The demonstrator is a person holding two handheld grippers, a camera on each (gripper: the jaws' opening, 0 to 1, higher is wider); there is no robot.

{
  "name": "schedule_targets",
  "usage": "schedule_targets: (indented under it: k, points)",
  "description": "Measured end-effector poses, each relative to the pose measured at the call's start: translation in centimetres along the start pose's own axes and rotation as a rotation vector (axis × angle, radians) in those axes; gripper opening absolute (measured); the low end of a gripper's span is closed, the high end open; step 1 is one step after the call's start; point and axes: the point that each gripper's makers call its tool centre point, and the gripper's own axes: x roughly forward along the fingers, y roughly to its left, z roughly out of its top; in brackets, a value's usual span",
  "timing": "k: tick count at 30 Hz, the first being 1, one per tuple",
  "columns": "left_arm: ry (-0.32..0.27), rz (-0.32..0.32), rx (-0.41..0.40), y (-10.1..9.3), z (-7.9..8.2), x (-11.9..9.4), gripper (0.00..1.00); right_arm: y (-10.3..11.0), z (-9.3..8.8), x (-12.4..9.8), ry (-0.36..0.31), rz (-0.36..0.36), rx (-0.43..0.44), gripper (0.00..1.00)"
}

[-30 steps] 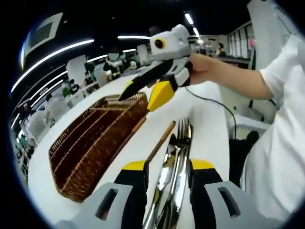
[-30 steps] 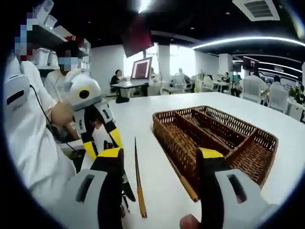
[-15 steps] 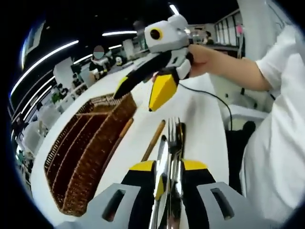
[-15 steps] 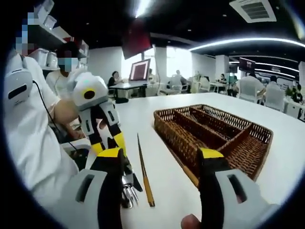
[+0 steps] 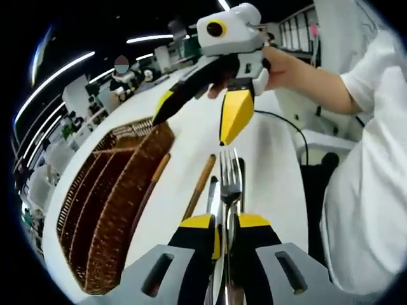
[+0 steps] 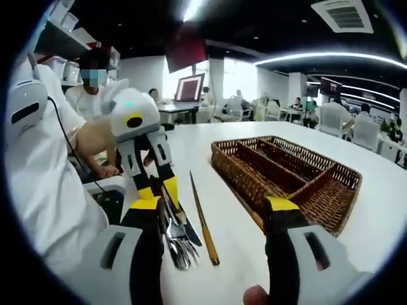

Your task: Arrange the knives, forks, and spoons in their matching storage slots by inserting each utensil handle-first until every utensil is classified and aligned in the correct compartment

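- The step in hand looks like the pick-up: the left gripper [image 5: 224,230] has its jaws drawn in narrow on a fork [image 5: 229,181], tines pointing away from the camera, with other steel pieces bunched between the jaws beside it.
- In the right gripper view the left gripper [image 6: 166,204] stands over that bundle of utensils [image 6: 178,238] on the white table [image 6: 222,241] — at least one fork and what may be a spoon; an exact count of the bundle I cannot give.
- One knife with a wooden handle [image 6: 203,220] lies on the table just beside the bundle, between it and the wicker tray [image 6: 286,175].
- The right gripper [image 6: 216,219] has its jaws wide and holds nothing; in the left gripper view it [image 5: 203,111] hangs in the air above the table, near the tray's end.
- One tray [image 5: 108,197], with long slots and a shorter cross compartment; some thin pieces seem to lie in one long slot already, too dim to count.
- Next, as I judge it, the fork wants lifting out of the bunch alone, then turning so the handle leads into its slot — the risk is that neighbours come up with it.
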Motion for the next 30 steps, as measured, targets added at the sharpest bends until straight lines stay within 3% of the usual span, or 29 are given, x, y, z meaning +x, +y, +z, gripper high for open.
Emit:
schedule_targets:
  k: [30]
  points:
    - [0.112,-0.092,0.002,-0.1,-0.5,1.2,0.02,1.1,-1.1,-2.3,0.000,-0.010,-0.003,0.64]
